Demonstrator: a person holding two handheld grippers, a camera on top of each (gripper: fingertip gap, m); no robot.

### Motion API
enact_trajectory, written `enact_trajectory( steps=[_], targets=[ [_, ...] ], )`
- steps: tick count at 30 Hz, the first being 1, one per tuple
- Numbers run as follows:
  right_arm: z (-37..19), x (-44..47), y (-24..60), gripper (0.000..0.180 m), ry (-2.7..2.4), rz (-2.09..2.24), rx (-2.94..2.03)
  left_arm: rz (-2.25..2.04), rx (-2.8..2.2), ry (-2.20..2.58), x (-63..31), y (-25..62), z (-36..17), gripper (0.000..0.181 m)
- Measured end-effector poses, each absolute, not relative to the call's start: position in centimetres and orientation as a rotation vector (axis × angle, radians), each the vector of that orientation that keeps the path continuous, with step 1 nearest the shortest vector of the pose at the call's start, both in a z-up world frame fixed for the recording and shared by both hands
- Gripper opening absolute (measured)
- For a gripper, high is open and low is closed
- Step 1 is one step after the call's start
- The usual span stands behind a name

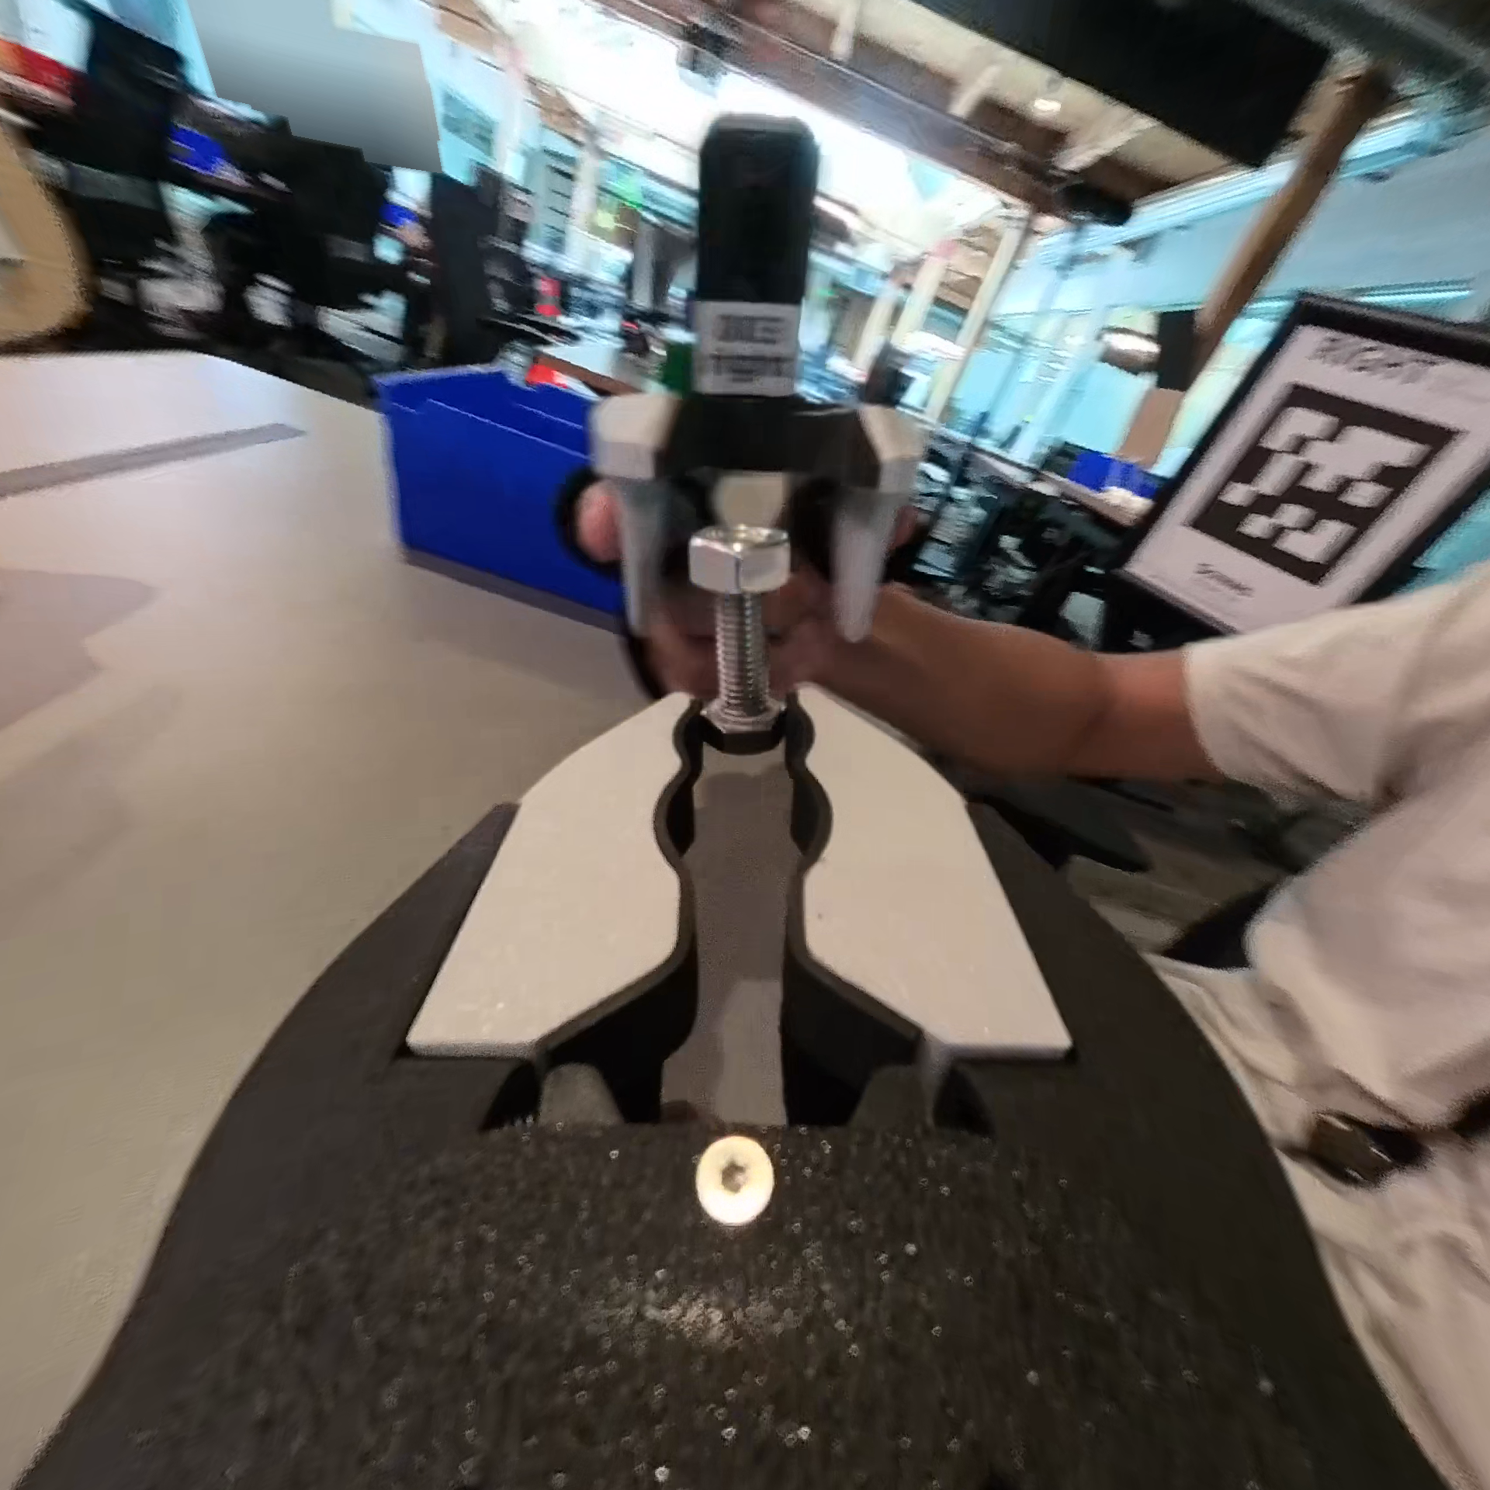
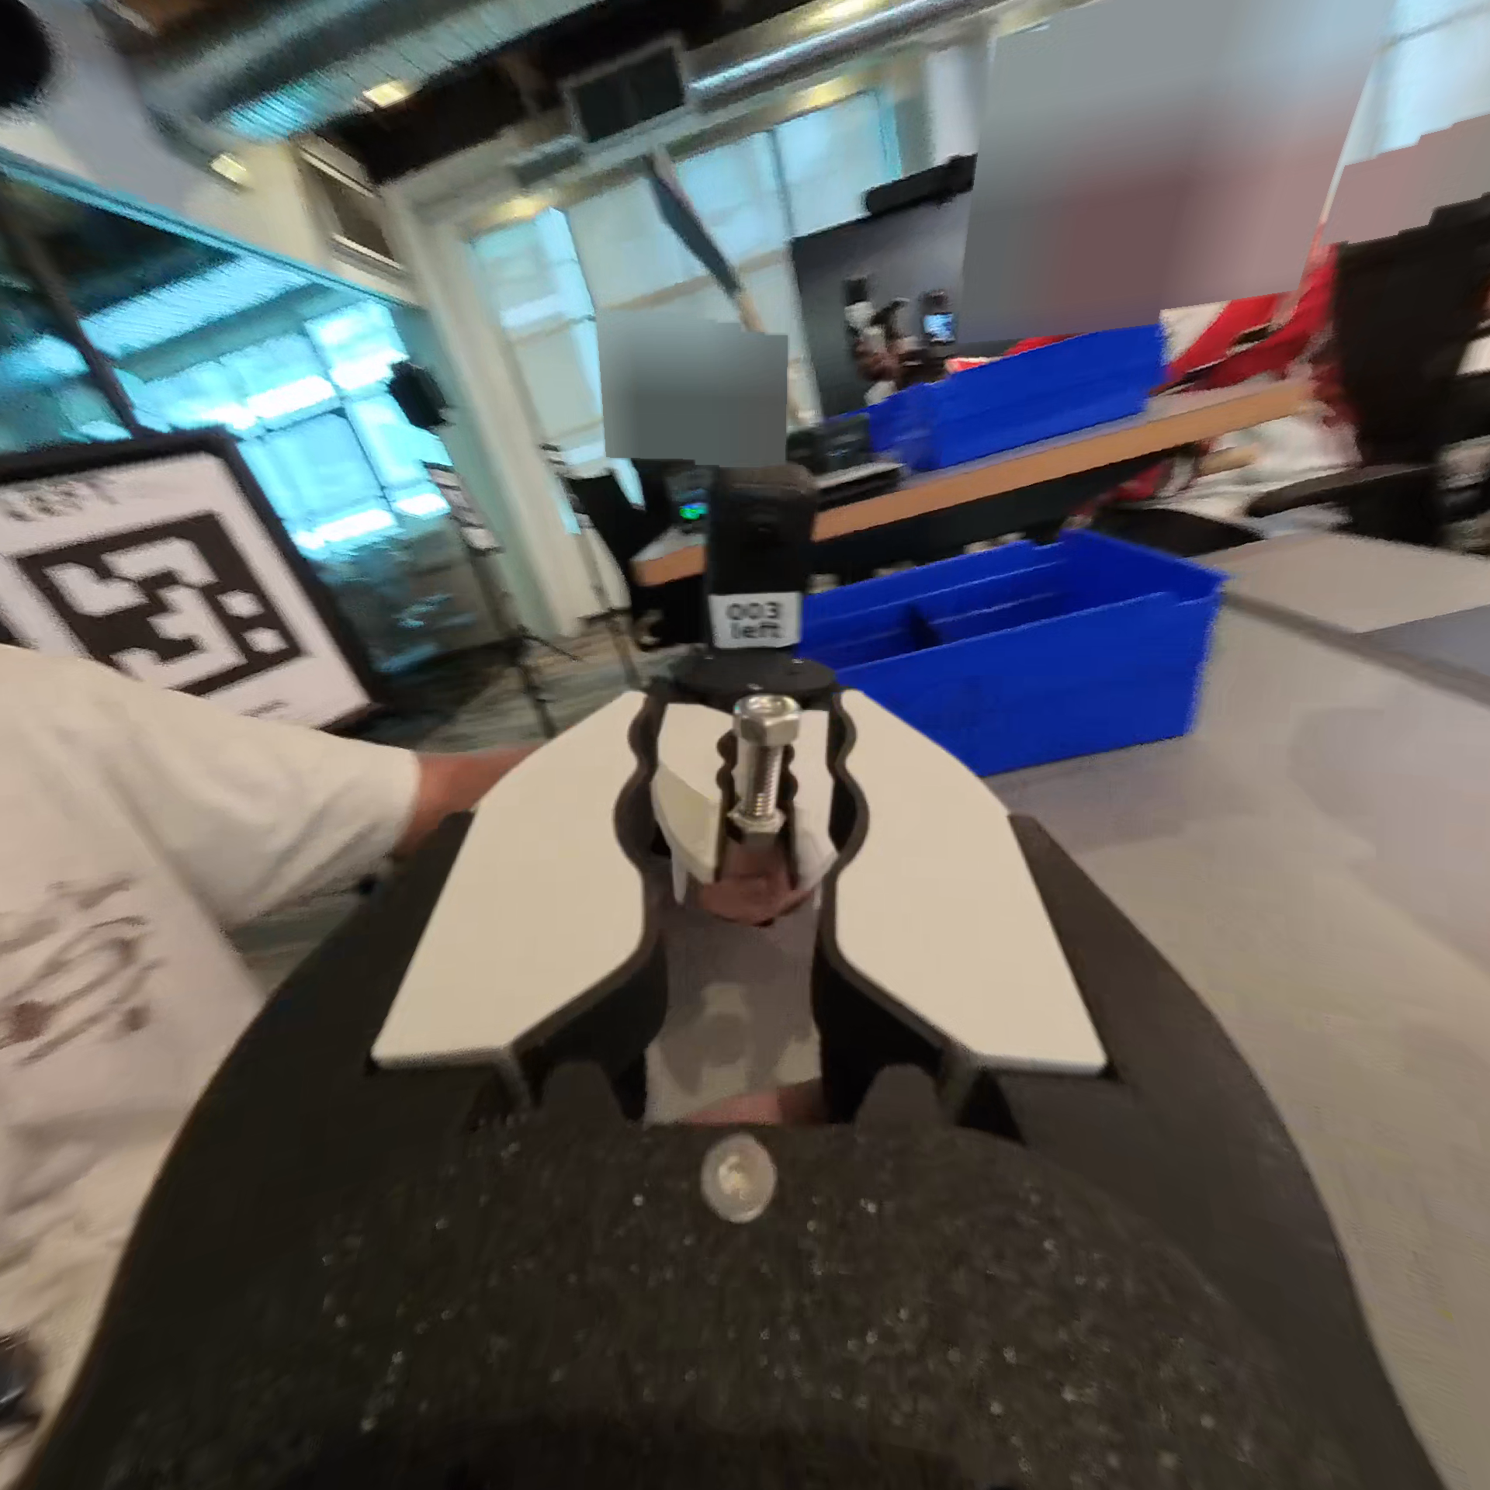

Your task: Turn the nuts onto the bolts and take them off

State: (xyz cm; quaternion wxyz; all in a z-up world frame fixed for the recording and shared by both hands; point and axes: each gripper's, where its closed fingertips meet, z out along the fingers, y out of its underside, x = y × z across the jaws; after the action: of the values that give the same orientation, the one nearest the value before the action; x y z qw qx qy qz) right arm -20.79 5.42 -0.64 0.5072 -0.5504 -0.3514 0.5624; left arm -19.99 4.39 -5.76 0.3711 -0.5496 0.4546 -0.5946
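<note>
My left gripper (image 1: 740, 730) clamps the head of a threaded silver steel bolt (image 1: 740, 653), shank pointing straight ahead; my right gripper (image 1: 746, 576) (jaws apart) straddles its hexagonal silver nut (image 1: 738, 559).

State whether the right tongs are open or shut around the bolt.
Open. The right tongs straddle the bolt with a gap on each side; the left tongs pinch its other end.
</note>
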Motion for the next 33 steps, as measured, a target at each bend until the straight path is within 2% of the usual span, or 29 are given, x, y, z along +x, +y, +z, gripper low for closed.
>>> enact_trajectory(
  steps=[5,17,19,25,33],
  targets=[
    [-1.7,-21.6,4.5,0.035,-0.884,1.651,-1.256,-1.669,-1.340,1.238,-20.3,2.2,-5.1,0.019],
    [-1.9,-22.7,2.1,0.032,-0.997,1.840,-1.127,-1.864,-1.315,1.351,-20.0,-0.8,-5.7,0.019],
    [-1.6,-22.6,1.6,0.019,-1.015,1.876,-1.093,-1.866,-1.319,1.352,-19.9,-0.9,-5.7,0.019],
    [-2.1,-22.6,2.6,0.018,-0.969,1.773,-1.176,-1.720,-1.363,1.332,-19.5,0.4,-6.3,0.019],
    [-3.2,-22.0,6.7,0.018,-0.811,1.224,-1.365,-1.399,-1.502,1.186,-19.2,4.9,-7.5,0.019]
  ],
)
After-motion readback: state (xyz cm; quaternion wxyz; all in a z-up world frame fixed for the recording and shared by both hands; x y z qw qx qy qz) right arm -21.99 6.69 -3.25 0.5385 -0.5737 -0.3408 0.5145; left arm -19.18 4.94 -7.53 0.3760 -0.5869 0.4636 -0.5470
